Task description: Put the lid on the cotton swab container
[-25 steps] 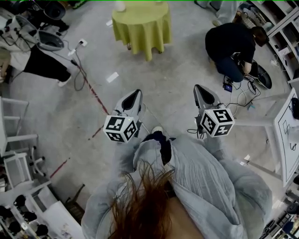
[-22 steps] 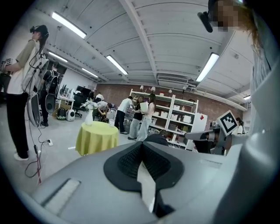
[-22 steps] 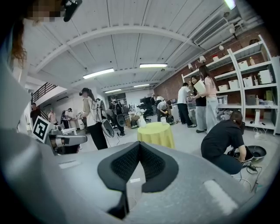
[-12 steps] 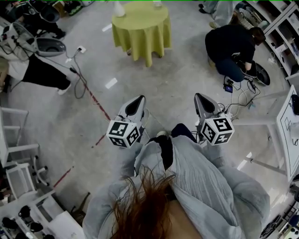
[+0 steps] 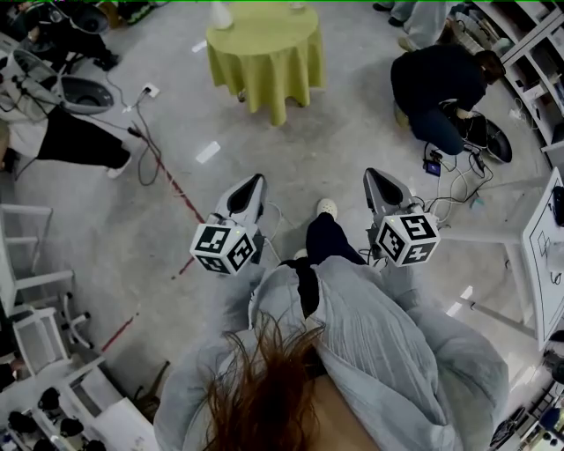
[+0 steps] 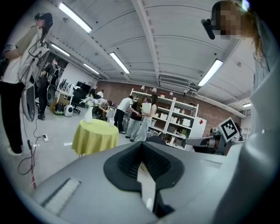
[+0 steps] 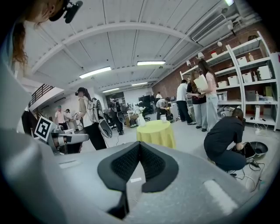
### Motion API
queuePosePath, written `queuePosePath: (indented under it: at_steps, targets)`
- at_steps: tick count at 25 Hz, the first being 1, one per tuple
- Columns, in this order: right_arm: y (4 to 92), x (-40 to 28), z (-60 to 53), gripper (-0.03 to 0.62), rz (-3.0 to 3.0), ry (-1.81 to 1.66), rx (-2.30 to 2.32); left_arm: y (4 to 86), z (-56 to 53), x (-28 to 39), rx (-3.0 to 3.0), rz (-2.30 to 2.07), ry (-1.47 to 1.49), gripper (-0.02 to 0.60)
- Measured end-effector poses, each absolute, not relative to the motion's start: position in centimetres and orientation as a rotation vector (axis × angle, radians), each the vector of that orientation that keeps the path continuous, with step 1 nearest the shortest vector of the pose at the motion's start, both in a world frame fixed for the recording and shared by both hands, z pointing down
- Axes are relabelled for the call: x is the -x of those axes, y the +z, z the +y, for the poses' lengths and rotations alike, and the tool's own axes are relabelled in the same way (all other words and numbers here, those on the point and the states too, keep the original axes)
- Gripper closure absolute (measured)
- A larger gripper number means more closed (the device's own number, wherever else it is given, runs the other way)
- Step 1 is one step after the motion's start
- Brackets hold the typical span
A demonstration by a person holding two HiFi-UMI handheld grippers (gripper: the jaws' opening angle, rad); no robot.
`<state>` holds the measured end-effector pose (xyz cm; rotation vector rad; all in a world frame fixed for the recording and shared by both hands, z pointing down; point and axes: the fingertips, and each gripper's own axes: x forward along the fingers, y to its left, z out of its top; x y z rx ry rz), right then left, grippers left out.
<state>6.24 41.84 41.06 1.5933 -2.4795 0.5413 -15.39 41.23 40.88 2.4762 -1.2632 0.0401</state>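
Observation:
My left gripper (image 5: 251,182) and right gripper (image 5: 374,176) are held out at waist height over the bare floor, both shut with nothing between the jaws. A round table with a yellow-green cloth (image 5: 264,44) stands several steps ahead. On it are a white vase (image 5: 219,13) and a small white cup-like item (image 5: 298,5). The left gripper view shows its pads closed at the tip (image 6: 142,144), with the table (image 6: 94,135) beyond them. The right gripper (image 7: 139,144) also faces the table (image 7: 156,131). I cannot pick out a cotton swab container or a lid.
A person in black (image 5: 436,84) crouches on the floor at right among cables (image 5: 458,181). More cables (image 5: 154,145) and a red floor line (image 5: 181,189) lie at left. A white frame (image 5: 538,247) stands at right, white chairs (image 5: 35,264) at left. People stand by shelves (image 6: 175,122).
The person carrying the grippers has stepped forward; one foot now shows ahead between the grippers. Both grippers remain shut and empty, at about the same height.

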Motion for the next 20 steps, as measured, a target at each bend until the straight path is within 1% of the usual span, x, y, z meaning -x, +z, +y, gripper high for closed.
queuePosePath:
  at_steps: [11, 20]
  targets:
    - [39.7, -8.4, 31.4, 0.592, -2.528, 0.495, -1.514, 39.6, 32.0, 12.0, -2.493, -1.323, 0.059, 0.563]
    - [40.0, -9.8, 26.6, 0.592, -2.537, 0.524, -1.499, 39.6, 27.9, 10.2, -2.485, -1.315, 0.057, 0.563]
